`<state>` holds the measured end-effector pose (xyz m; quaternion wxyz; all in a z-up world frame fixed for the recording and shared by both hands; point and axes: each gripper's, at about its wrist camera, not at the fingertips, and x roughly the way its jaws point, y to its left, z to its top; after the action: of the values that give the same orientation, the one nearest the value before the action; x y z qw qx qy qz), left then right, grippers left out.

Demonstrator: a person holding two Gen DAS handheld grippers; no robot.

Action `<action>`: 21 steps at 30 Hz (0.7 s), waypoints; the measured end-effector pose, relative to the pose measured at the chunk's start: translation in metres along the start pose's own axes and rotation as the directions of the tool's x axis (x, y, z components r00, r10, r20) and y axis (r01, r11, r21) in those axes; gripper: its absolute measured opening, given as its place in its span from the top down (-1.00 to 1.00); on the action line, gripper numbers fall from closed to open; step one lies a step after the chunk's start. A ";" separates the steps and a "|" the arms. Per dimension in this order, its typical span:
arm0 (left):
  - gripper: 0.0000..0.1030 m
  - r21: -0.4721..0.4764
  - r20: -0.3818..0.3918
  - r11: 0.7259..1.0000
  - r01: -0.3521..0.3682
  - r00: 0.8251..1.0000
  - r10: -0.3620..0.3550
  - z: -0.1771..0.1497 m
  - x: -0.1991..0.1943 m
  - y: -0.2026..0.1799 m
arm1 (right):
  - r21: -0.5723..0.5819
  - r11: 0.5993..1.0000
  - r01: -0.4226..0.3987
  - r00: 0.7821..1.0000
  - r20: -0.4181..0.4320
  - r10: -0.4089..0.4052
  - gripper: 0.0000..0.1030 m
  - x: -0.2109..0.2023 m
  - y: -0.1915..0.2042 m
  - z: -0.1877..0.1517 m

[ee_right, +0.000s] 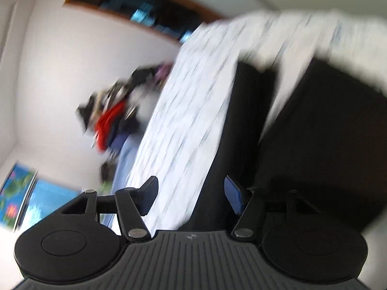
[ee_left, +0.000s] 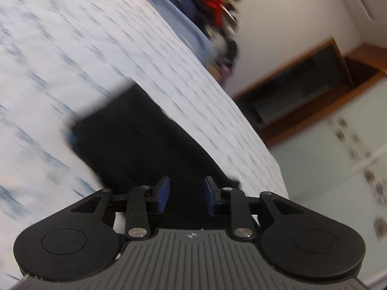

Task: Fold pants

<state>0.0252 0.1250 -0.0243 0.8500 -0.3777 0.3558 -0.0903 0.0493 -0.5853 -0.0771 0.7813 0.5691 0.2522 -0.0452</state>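
In your left wrist view, the frame is tilted and smeared by motion. Your left tool point(ee_left: 186, 197) sits at the lower centre with its blue pads point(ee_left: 164, 193) parted by a moderate gap and nothing between them. Just above the tool, the black pants point(ee_left: 135, 135) lie flat on the bed point(ee_left: 60, 48), reaching from the lower centre up toward the middle of the frame, where their far edge looks squared off. The bed's cover is white with faint blue dashes and fills the left half. At the top centre sits a blurred pile of clothes point(ee_left: 210, 2), red and dark. On the right, a wood-framed dark opening point(ee_left: 302, 82) is set in the pale wall.

In your right wrist view, also blurred and rotated, your right tool point(ee_right: 191, 197) is at the lower centre, spread wide and holding nothing. The bed point(ee_right: 183, 120) runs as a pale band from the lower centre to the upper right. The pants point(ee_right: 326, 145) show as two dark masses on the right side, split by a strip of bed cover. The clothes pile point(ee_right: 111, 118) is at centre left, and a bright blue patterned thing point(ee_right: 26, 193) sits at the lower left edge.
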 end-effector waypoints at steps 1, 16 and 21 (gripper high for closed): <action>0.31 0.006 -0.030 1.000 0.011 1.000 -0.011 -0.009 0.011 -0.008 | 0.024 1.000 0.005 1.000 0.005 -0.006 -0.17 0.006 -0.005 0.012; 0.18 0.037 -0.211 0.999 -0.026 0.977 0.034 -0.064 0.081 -0.044 | 0.076 0.993 -0.091 0.994 -0.045 0.095 -0.54 0.079 0.007 0.054; 0.18 0.031 -0.231 0.998 -0.050 0.971 0.056 -0.064 0.086 -0.043 | 0.063 0.985 -0.161 0.978 -0.121 0.168 -0.54 0.073 0.009 0.049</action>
<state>0.0502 0.0222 -0.0697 0.8095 -0.3441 0.4614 -0.1155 0.1327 -0.6112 -0.0906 0.7496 0.6102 0.2518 0.0489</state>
